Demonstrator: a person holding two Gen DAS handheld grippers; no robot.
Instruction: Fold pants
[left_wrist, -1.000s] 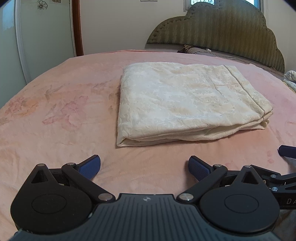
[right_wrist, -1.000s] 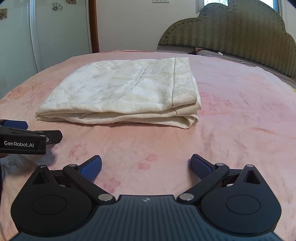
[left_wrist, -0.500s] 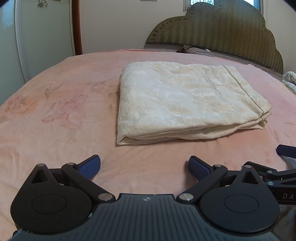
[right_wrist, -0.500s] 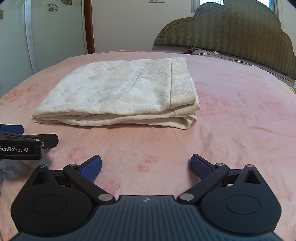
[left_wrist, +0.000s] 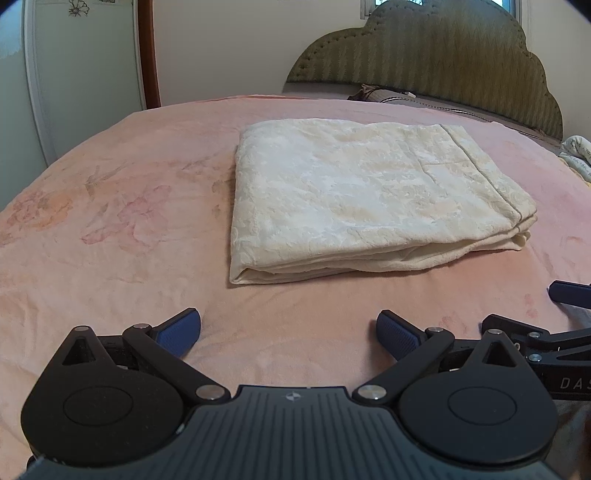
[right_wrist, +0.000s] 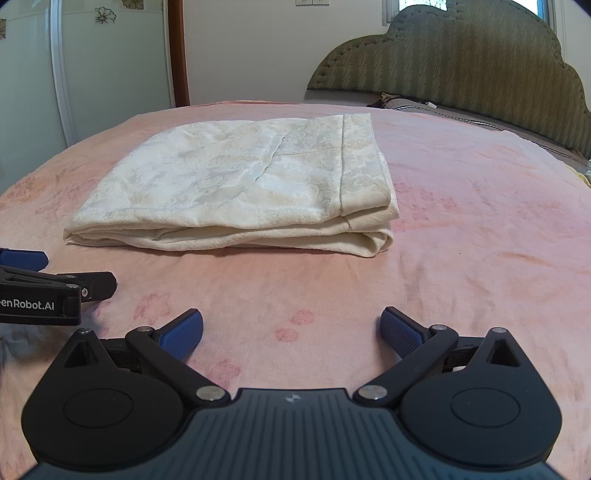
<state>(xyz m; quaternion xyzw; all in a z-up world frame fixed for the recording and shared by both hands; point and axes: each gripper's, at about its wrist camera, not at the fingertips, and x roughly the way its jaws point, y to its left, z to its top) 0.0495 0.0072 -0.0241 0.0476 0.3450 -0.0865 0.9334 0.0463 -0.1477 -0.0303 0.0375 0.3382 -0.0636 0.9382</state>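
Both of your grippers, the left gripper (left_wrist: 288, 332) and the right gripper (right_wrist: 291, 332), hover with jaws spread wide and empty over the near edge of the bed (left_wrist: 110, 221). Beyond them, the cream pants (left_wrist: 362, 195) lie folded mid-bed, short of the headboard (left_wrist: 443, 62).

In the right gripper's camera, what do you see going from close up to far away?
Open right gripper → pink flowery bedspread → folded cream patterned pants → olive-green padded headboard.
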